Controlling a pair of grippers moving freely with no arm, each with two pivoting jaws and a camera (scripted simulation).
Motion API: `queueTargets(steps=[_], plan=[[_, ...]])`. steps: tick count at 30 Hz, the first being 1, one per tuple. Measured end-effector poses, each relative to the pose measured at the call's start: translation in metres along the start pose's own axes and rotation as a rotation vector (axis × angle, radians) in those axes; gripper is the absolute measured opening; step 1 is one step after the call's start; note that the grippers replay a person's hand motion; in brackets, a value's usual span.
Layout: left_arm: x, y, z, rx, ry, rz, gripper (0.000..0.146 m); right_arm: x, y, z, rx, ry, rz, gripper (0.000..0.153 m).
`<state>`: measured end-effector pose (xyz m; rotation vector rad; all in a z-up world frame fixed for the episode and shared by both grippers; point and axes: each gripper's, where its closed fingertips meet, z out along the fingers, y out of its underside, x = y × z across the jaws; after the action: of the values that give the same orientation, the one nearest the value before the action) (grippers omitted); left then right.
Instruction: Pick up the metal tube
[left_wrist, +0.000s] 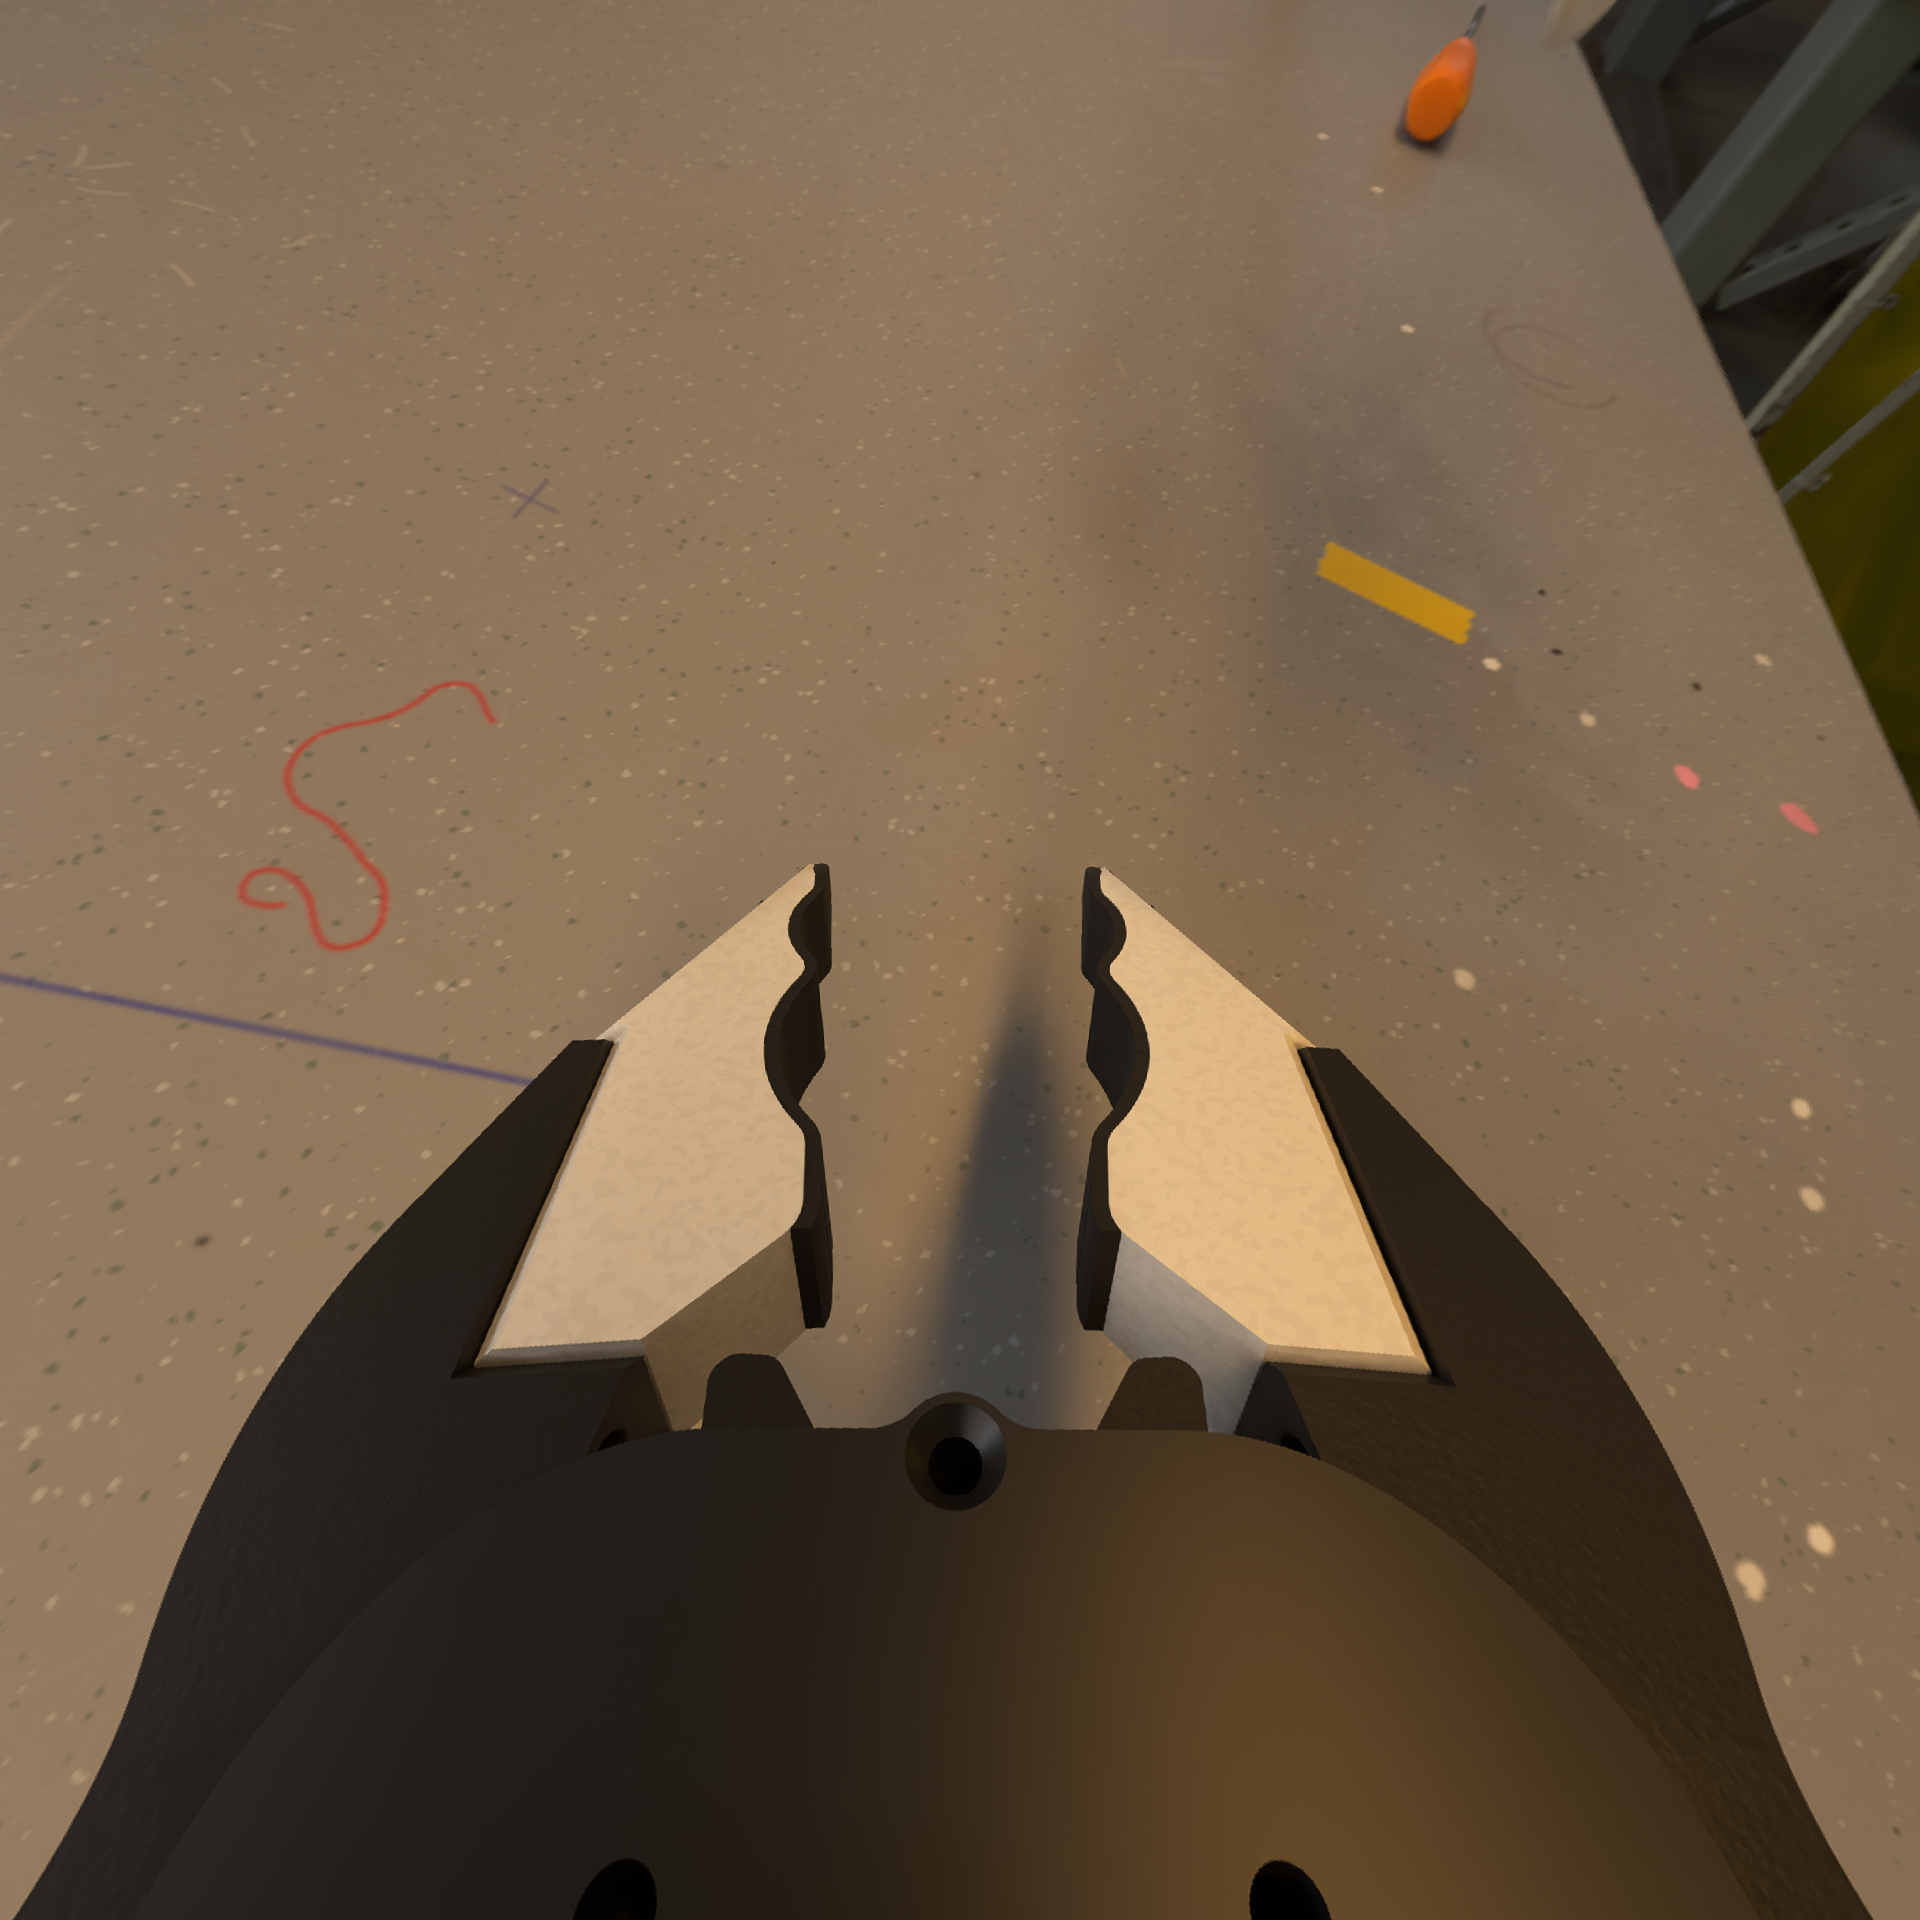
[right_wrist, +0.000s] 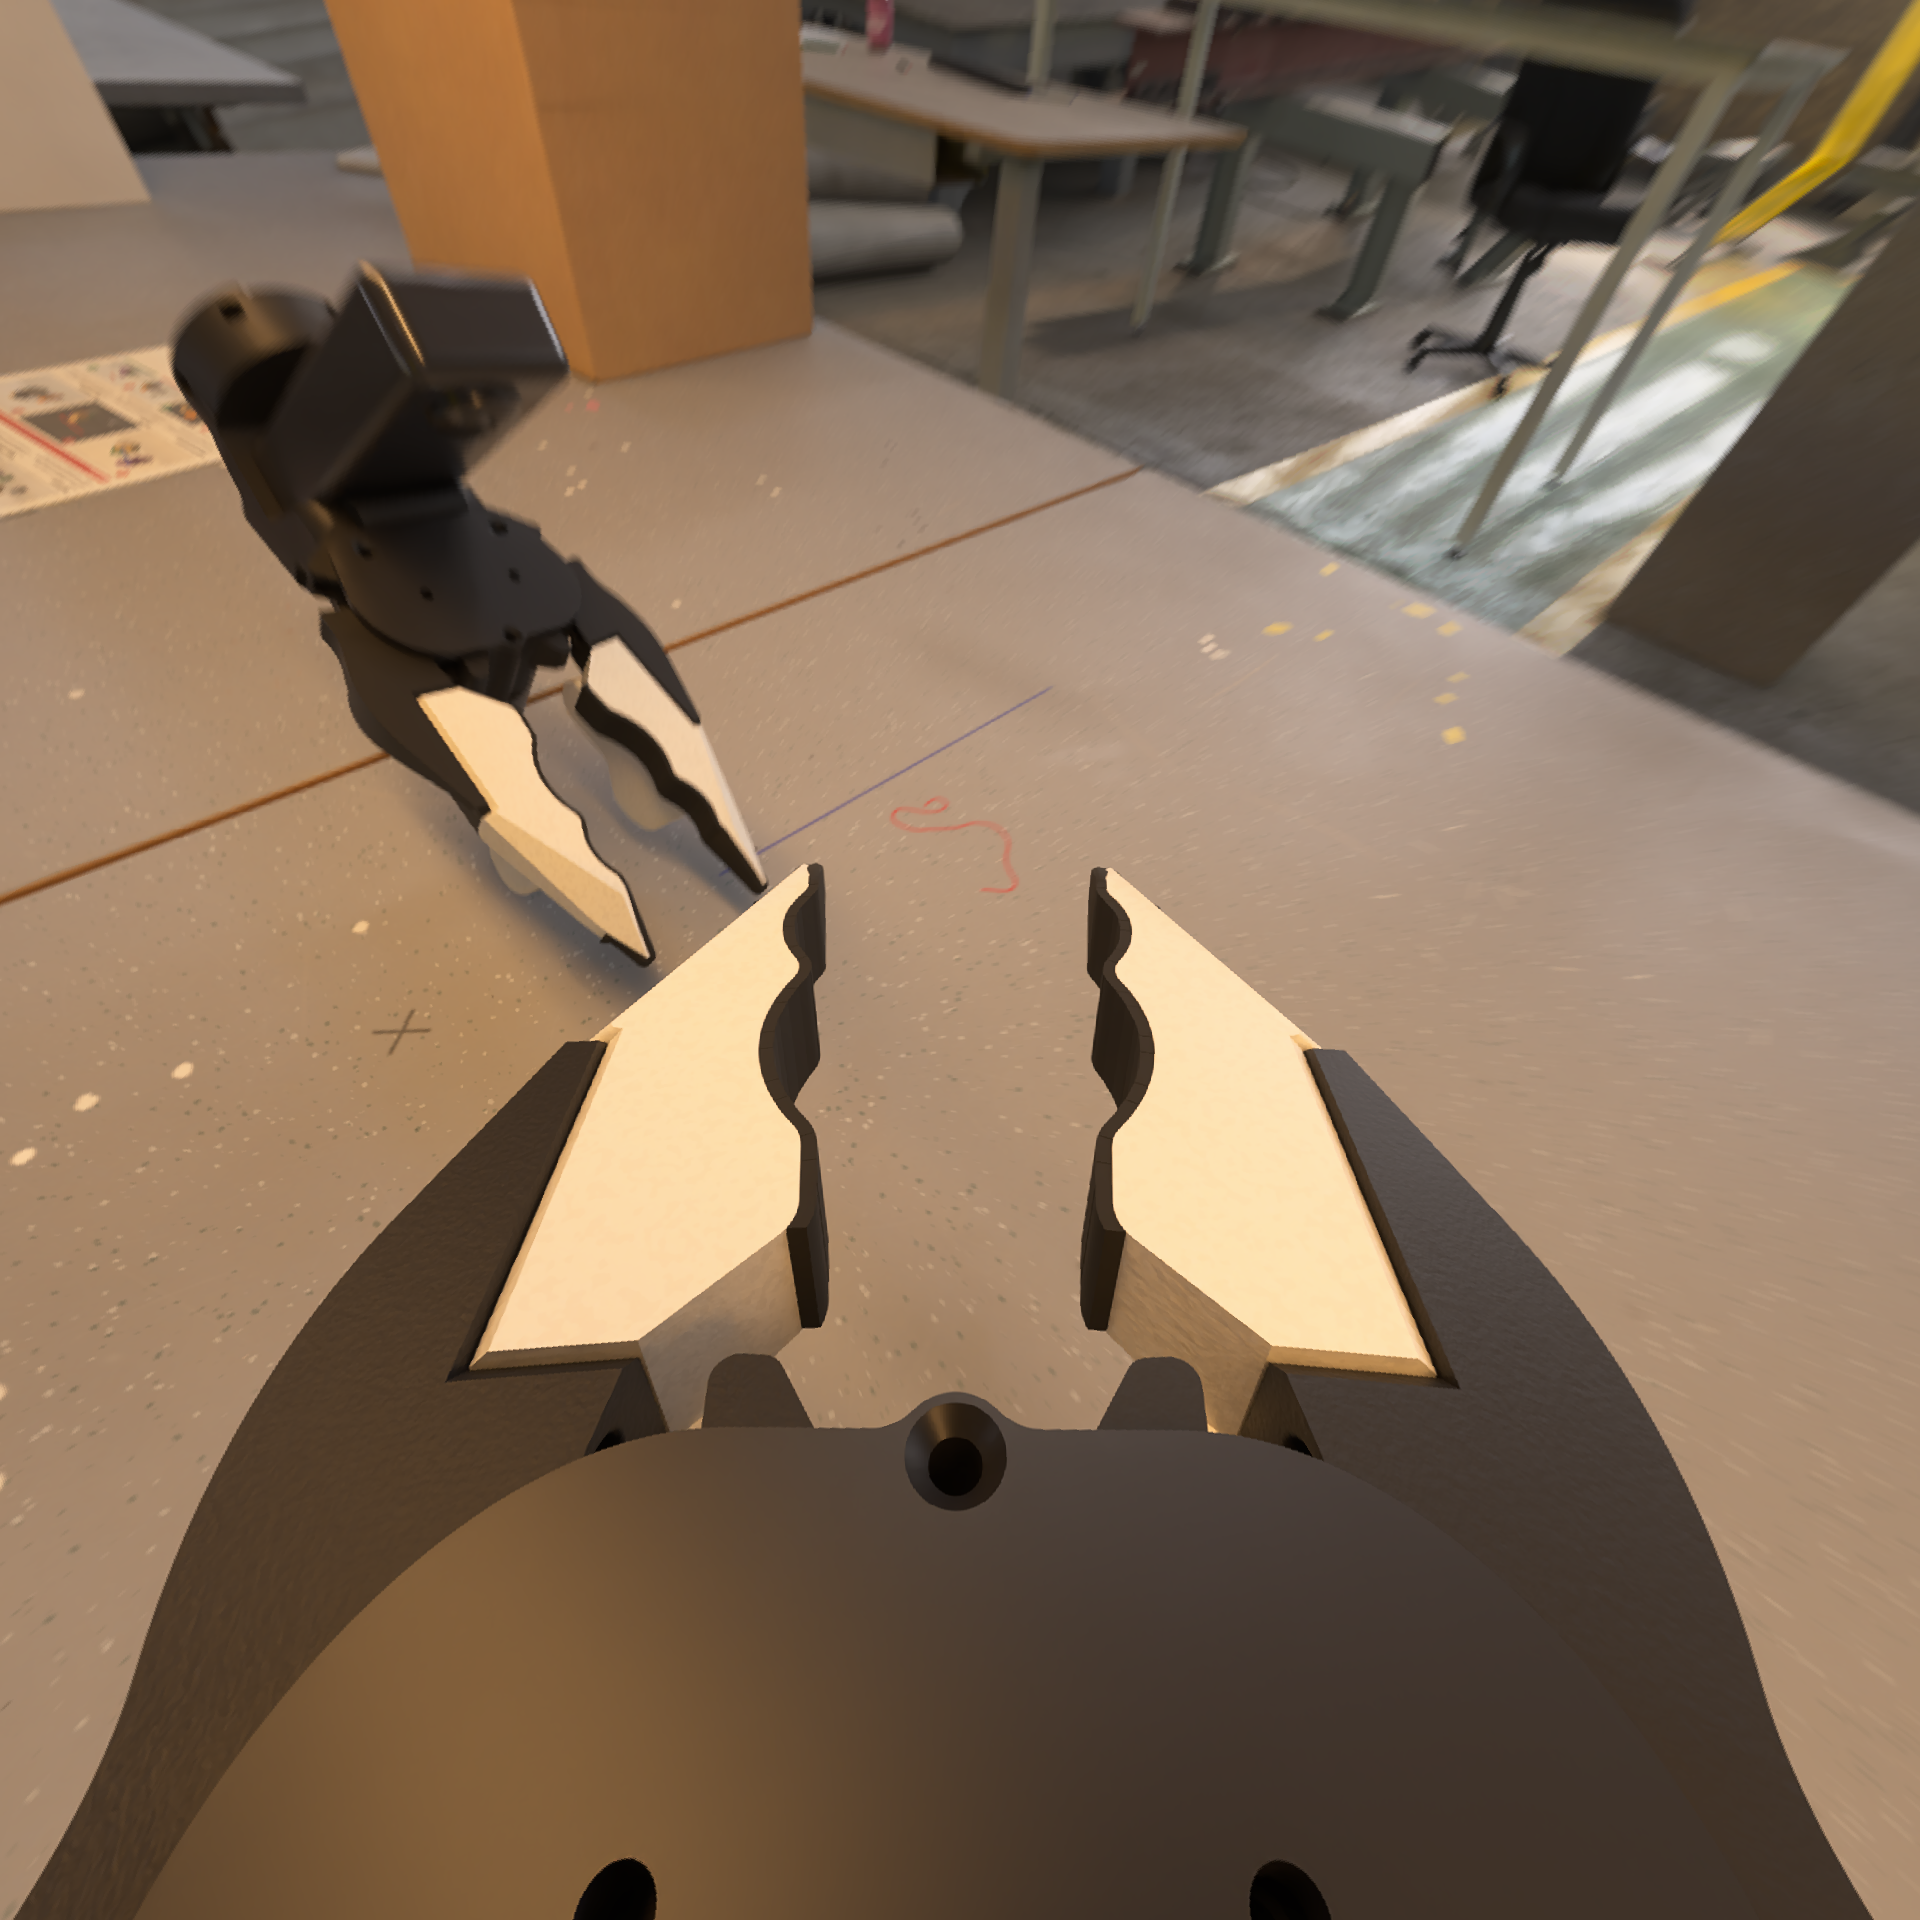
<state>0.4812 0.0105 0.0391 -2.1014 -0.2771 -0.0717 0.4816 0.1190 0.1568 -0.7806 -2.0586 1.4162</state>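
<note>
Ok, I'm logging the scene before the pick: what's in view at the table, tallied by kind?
Grippers: 2, the left gripper and the right gripper, both open
Orange-handled tool: 1
Yellow tape strip: 1
Printed sheet: 1
Tan upright block: 1
Total: 6

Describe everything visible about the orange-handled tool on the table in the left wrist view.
The tool lies flat on the speckled table, far ahead and right of the open left hand-held gripper, near the table's right edge. Its handle is smooth, glossy orange, rounded at the near end; a thin dark metal shaft points away. Nothing touches it but the table.
</note>
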Motion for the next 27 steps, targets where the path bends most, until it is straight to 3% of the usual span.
queueTargets(steps=[4,7,10,13,27], plan=[[-0.006,0.006,0.000,-0.034,-0.039,0.005,0.049,-0.005,0.041,0.060,-0.053,-0.033,-0.021,0.055],[-0.005,0.015,0.006,-0.103,-0.054,0.042,0.049,-0.004,0.055,0.080,-0.032,-0.026,-0.046,0.055],[0.000,0.023,0.012,-0.167,-0.061,0.102,0.049,-0.009,0.055,0.080,0.031,-0.077,-0.005,0.055],[0.002,0.027,0.015,-0.203,-0.068,0.147,0.047,-0.007,0.070,0.082,-0.030,-0.080,-0.004,0.059],[0.004,0.028,0.014,-0.200,-0.046,0.136,0.049,-0.004,0.079,0.086,-0.096,-0.056,-0.030,0.060]])
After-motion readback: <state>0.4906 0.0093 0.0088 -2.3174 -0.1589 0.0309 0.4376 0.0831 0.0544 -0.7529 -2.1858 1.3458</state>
